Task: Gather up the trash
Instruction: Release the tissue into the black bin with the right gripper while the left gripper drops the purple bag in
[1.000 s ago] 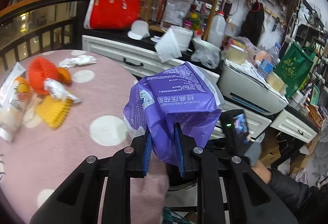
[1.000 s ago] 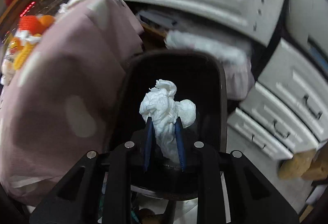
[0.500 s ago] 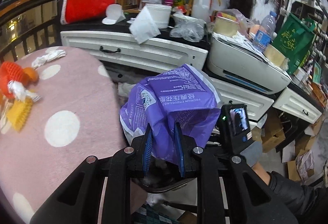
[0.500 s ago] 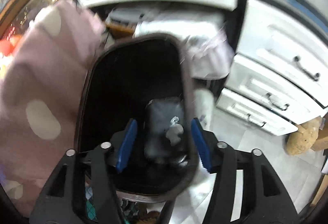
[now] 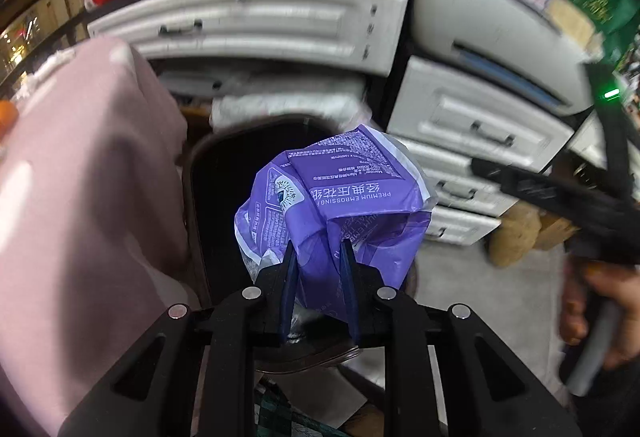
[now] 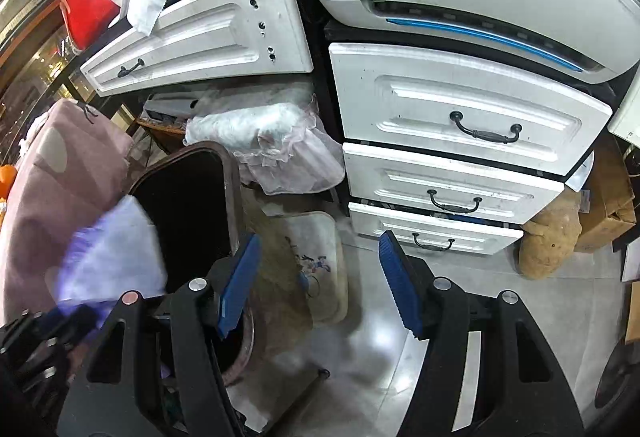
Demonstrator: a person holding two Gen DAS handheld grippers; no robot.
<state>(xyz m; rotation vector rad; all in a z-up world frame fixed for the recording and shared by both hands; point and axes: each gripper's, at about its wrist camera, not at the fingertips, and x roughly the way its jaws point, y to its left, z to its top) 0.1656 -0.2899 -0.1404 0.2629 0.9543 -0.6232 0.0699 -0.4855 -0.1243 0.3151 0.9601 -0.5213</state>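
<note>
The left gripper [image 5: 318, 257] is clenched on a purple wrapper [image 5: 340, 205], probably over the black bin [image 5: 208, 173]. The right gripper [image 6: 320, 281] is released and empty, with the bin at its ten o'clock.

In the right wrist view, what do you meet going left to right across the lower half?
Pink tablecloth → purple wrapper → black trash bin → floor mat → white drawers → tan sack.

Grey tile floor [image 6: 472, 301] w/ a black trash bin [image 6: 188, 205] standing on it, next to the pink dotted table [image 6: 60, 181]. A small mat w/ a cartoon pic [image 6: 316, 261] lies flat just beside the bin. A brown sack [image 6: 550, 237] sits by the white drawers [image 6: 460, 141].
</note>
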